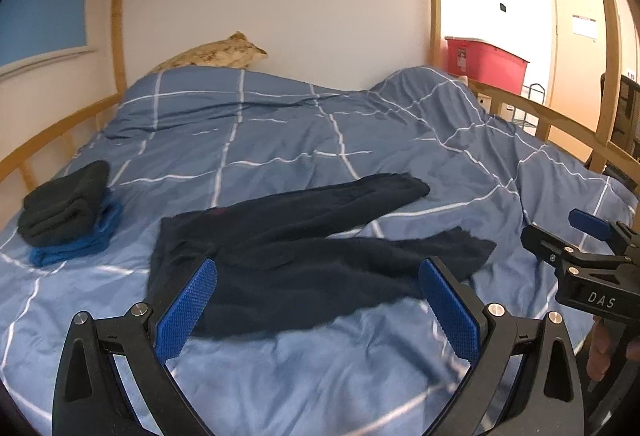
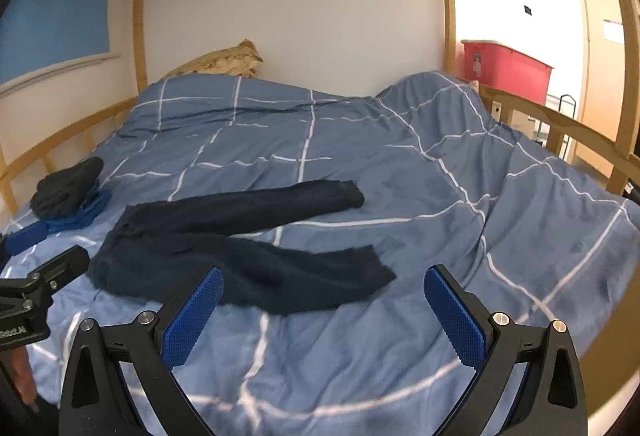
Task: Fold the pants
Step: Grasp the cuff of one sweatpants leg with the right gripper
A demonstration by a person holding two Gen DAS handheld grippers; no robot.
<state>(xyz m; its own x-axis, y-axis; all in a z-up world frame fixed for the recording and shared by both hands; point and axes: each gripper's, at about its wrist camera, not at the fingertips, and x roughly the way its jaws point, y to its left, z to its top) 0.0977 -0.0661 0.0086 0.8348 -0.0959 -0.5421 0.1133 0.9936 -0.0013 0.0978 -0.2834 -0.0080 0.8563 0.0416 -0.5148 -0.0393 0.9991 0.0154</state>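
Wooden bunk-bed rails frame a bed (image 1: 280, 140) covered by a blue quilt with white grid lines. Seen from the left wrist, dark navy pants (image 1: 304, 252) lie spread on the quilt, waistband to the left, two legs splayed apart toward the right. The left tool (image 1: 316, 300) hovers just before the near leg, jaws wide apart and empty. A stack of folded clothes (image 1: 68, 212) sits near the left rail. The right tool (image 1: 560, 240) shows at the right edge.

From the right wrist, the pants (image 2: 240, 240) lie ahead and leftward. The right tool (image 2: 324, 308) hangs above the quilt near the leg cuff, jaws wide apart, holding nothing.

Likely risk: the soft quilt may get pinched together with the pants, dragging bedding along, and uneven legs could make a crooked fold.
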